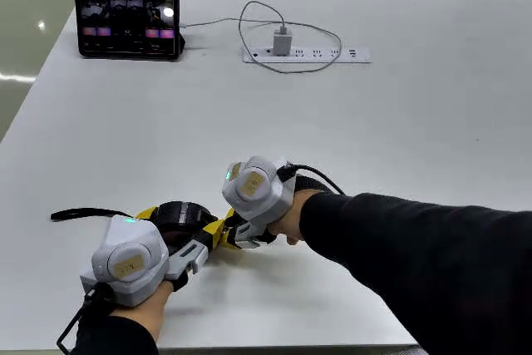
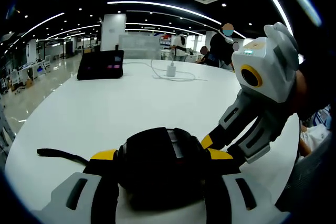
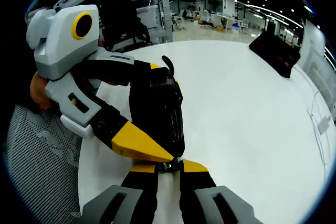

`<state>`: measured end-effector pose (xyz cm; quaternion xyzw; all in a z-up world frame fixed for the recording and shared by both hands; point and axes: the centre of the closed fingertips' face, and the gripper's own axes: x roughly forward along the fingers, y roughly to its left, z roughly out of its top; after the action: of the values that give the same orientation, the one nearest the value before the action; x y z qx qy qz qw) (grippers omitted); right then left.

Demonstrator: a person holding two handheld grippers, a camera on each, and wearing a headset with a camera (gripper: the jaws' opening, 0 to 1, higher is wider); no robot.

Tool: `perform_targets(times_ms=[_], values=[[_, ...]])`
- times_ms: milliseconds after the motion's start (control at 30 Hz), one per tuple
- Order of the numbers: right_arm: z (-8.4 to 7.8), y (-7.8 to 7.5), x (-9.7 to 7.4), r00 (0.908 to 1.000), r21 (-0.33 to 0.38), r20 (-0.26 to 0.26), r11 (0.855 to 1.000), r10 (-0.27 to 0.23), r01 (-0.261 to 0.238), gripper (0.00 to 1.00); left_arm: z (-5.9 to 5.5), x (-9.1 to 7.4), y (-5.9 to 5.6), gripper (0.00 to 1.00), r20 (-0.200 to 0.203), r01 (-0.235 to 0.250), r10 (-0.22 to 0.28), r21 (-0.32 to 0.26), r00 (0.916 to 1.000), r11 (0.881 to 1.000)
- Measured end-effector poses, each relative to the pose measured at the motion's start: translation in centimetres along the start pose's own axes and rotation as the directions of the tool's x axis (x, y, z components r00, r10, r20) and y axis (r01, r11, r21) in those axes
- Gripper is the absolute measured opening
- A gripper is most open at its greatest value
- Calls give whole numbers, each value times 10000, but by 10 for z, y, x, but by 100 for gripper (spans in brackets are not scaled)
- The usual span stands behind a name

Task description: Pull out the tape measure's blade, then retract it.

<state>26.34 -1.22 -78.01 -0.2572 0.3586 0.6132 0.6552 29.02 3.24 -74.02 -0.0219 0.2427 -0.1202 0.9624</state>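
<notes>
Tongs of the left gripper [image 2: 161, 157] hugged the black tape measure [image 1: 181, 215]. Tongs of the right gripper [image 3: 168, 168] sat narrow, pinching its blade tip [image 3: 169, 164].

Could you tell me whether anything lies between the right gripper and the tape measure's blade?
Nothing visible does: the right gripper sits closed on the blade tip, right against the tape measure held by the left gripper.

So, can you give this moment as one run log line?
left gripper: shut on tape measure | right gripper: shut on blade hook | pull-out: not yet done
</notes>
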Motion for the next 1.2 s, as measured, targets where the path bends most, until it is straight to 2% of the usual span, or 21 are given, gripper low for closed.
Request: perform_targets(times_ms=[167,200,267,333,467,533,567,633,700,767,833,900,967,1033,1067,1100,1167,1200], values=[[-1,0,-1,9999,211,-5,9997,-156,156,13,0,0,0,62,-66,4,-4,25,10000,10000],[-1,0,-2,9999,515,13,9986,-151,150,13,-1,1,0,62,-113,10,-10,41,9999,10000],[-3,-2,-5,9997,562,5,9981,-247,247,14,-2,0,-1,62,-376,-19,26,195,9993,9998],[-6,-1,-7,9996,584,11,9979,-265,264,14,-2,0,-1,61,-388,38,-29,237,9992,9997],[-12,-1,-14,9994,661,35,9973,-337,334,14,-3,-1,-1,62,-494,178,-175,55,9986,9998],[-15,0,-19,9992,709,112,9967,-395,386,14,3,0,-10,70,-155,753,-757,-277,9970,9968],[-17,0,-21,9990,715,134,9966,-424,414,15,4,0,-11,76,-136,767,-769,-122,9969,9970],[-22,2,-28,9988,769,186,9961,-456,441,15,8,1,-21,85,-12,1233,-1233,243,9924,9921],[-28,3,-33,9987,819,167,9955,-491,476,16,8,1,-28,94,-55,1581,-1580,290,9874,9870],[-34,4,-39,9980,838,221,9949,-587,566,18,7,-1,-28,99,-235,1624,-1614,482,9866,9856],[-38,4,-44,9976,887,255,9941,-649,624,19,8,-3,-29,99,-209,1894,-1888,342,9818,9813],[-43,4,-50,9964,946,364,9929,-764,727,20,9,-6,-29,99,-275,2278,-2274,147,9734,9736],[-50,5,-57,9954,1073,363,9907,-883,839,22,9,-8,-30,99,-495,2600,-2572,603,9651,9637],[-55,5,-64,9934,1203,483,9880,-1038,973,24,9,-12,-32,99,-750,2945,-2874,1120,9549,9491],[-57,5,-67,9926,1262,540,9868,-1092,1017,25,8,-13,-32,99,-858,3027,-2938,1209,9520,9454],[-59,6,-71,9908,1340,654,9850,-1187,1091,25,3,-14,-30,99,-1136,3173,-3031,1410,9462,9378],[-62,6,-78,9888,1448,751,9825,-1292,1174,26,-1,-17,-26,99,-1500,3264,-3049,1490,9405,9334],[-66,6,-82,9871,1499,813,9808,-1380,1248,27,-3,-19,-25,99,-1634,3422,-3162,1686,9345,9244]])
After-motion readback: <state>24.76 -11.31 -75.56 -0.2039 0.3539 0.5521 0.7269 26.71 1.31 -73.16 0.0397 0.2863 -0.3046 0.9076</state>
